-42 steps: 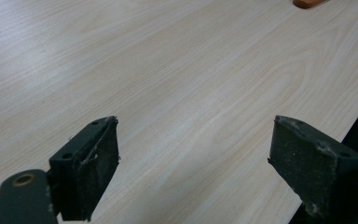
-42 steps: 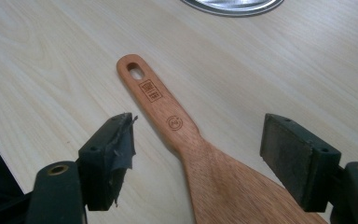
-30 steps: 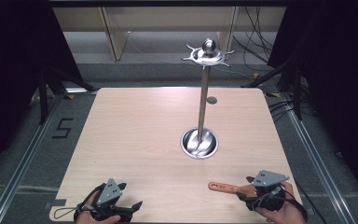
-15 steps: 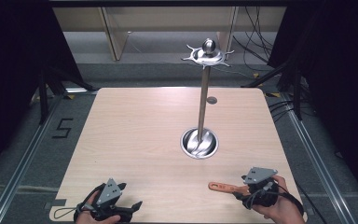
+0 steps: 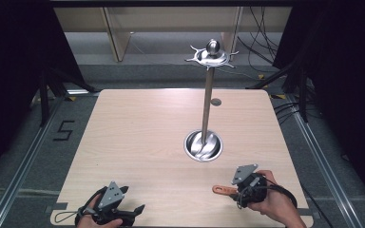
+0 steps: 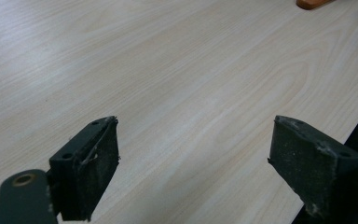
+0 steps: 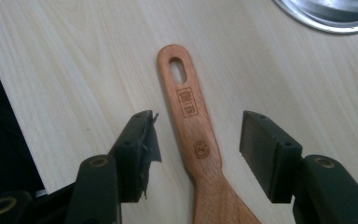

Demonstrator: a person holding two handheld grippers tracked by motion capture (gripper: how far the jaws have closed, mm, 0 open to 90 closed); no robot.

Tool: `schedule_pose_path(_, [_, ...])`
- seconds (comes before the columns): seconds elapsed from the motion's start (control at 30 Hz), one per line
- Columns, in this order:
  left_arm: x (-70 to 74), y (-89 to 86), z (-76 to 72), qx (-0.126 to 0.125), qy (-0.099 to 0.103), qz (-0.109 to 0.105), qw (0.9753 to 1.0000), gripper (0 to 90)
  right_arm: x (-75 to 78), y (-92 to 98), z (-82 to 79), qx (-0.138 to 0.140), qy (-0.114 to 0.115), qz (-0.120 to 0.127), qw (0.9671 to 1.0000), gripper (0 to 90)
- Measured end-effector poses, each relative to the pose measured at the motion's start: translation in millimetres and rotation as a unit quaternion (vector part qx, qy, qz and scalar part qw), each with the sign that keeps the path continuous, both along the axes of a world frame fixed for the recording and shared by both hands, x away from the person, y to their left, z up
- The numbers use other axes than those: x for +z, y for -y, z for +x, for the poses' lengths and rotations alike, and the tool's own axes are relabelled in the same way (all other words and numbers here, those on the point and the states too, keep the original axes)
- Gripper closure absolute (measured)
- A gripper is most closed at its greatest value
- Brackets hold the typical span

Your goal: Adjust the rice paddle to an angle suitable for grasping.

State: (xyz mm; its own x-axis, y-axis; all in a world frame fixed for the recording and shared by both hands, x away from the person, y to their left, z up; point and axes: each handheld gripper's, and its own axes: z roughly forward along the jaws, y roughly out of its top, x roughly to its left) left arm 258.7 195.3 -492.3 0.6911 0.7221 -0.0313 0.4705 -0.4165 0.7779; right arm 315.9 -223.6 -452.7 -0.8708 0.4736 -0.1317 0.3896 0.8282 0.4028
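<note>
A wooden utensil (image 7: pixel 193 126) with a slotted handle end lies flat on the table (image 5: pixel 138 133), near the front right edge (image 5: pixel 223 189). My right gripper (image 7: pixel 196 148) hangs over it, open, one jaw on each side of the handle and neither touching it. That right gripper (image 5: pixel 247 186) sits at the front right in the high view. My left gripper (image 5: pixel 116 211) rests at the front left, open, over bare wood (image 6: pixel 193 154). A tall metal stand (image 5: pixel 206 111) with a hooked top ring (image 5: pixel 212 56) rises from a round steel base (image 5: pixel 203 145) right of centre.
The orange tip of the utensil (image 6: pixel 313 3) peeks in at the top right of the left gripper view. The steel base's rim (image 7: pixel 328 16) lies just beyond the utensil's handle end. A small round mark (image 5: pixel 216 101) sits behind the stand. Metal rails (image 5: pixel 26 161) flank the table.
My right gripper has shifted slightly left and forward along the utensil, settling over its handle. The left gripper has stayed put.
</note>
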Motion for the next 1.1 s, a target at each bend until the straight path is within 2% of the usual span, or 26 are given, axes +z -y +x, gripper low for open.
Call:
schedule_pose_path(0.07, [-0.6, 0.7, -0.8, 0.004, -0.006, -0.007, 1.0, 15.1, -1.8, -2.6, 3.6, 0.021, -0.005, -0.005, 0.9997, 47.7])
schedule_pose_path(0.1, [-0.2, 0.5, -0.9, 0.003, -0.004, -0.004, 1.0, 15.1, -2.8, -3.5, 4.9, 0.016, -0.008, -0.01, 0.9998, 47.9])
schedule_pose_path(0.13, [0.2, 0.0, -0.3, -0.001, 0.001, 0.0, 1.0, 15.1, -4.0, -4.6, 5.4, 0.012, -0.008, -0.023, 0.9996, 47.9])
schedule_pose_path(0.17, [0.1, 0.2, -0.4, -0.001, 0.0, -0.001, 1.0, 15.1, -5.7, -5.8, 8.9, 0.032, -0.009, -0.041, 0.9986, 48.1])
schedule_pose_path(0.3, [-0.2, 0.4, -0.2, -0.001, -0.001, -0.002, 1.0, 15.1, -8.3, -7.9, 12.8, 0.029, -0.007, -0.054, 0.9981, 50.6])
schedule_pose_path(0.47, [-0.1, 0.3, -0.3, -0.003, -0.002, -0.003, 1.0, 15.1, -11.9, -14.0, 17.5, 0.033, -0.02, -0.073, 0.9966, 51.5])
schedule_pose_path(0.57, [-0.3, 0.5, -0.3, -0.001, -0.002, -0.004, 1.0, 15.1, -13.0, -16.0, 18.8, 0.04, -0.024, -0.076, 0.996, 53.0])
schedule_pose_path(0.6, [0.0, 0.2, -0.3, -0.003, -0.003, -0.003, 1.0, 15.1, -13.0, -17.6, 20.5, 0.046, -0.04, -0.081, 0.9949, 53.7])
schedule_pose_path(0.77, [-0.8, 0.7, -0.8, 0.007, -0.005, -0.008, 0.9999, 15.1, -17.0, -22.2, 24.7, 0.05, -0.049, -0.089, 0.9936, 56.1])
schedule_pose_path(0.87, [0.4, -0.1, -0.5, -0.004, -0.002, -0.002, 1.0, 15.1, -17.9, -23.4, 26.0, 0.048, -0.055, -0.092, 0.9931, 57.1])
schedule_pose_path(0.9, [-0.6, 1.1, -1.2, 0.005, -0.008, -0.011, 0.9999, 15.1, -17.8, -23.6, 26.2, 0.047, -0.057, -0.096, 0.9927, 57.4])
schedule_pose_path(0.97, [0.3, 0.0, -0.1, -0.001, 0.002, 0.001, 1.0, 15.1, -19.2, -24.1, 27.0, 0.052, -0.059, -0.09, 0.9929, 57.8])
schedule_pose_path(1.0, [-0.2, 1.2, -0.7, 0.002, 0.0, -0.009, 1.0, 15.1, -19.2, -24.2, 27.2, 0.048, -0.061, -0.093, 0.9927, 58.3])
schedule_pose_path(1.03, [0.1, 0.3, -0.4, -0.001, -0.001, -0.001, 1.0, 15.1, -19.1, -24.2, 27.2, 0.041, -0.065, -0.098, 0.9923, 58.6])
schedule_pose_path(1.07, [-0.6, 1.5, -0.8, 0.003, -0.001, -0.01, 0.9999, 15.1, -20.2, -23.6, 29.0, 0.048, -0.062, -0.092, 0.9927, 58.8])
schedule_pose_path(1.1, [-0.4, 1.2, -0.7, 0.002, 0.0, -0.008, 1.0, 15.1, -20.9, -23.3, 30.2, 0.053, -0.063, -0.09, 0.9925, 59.2])
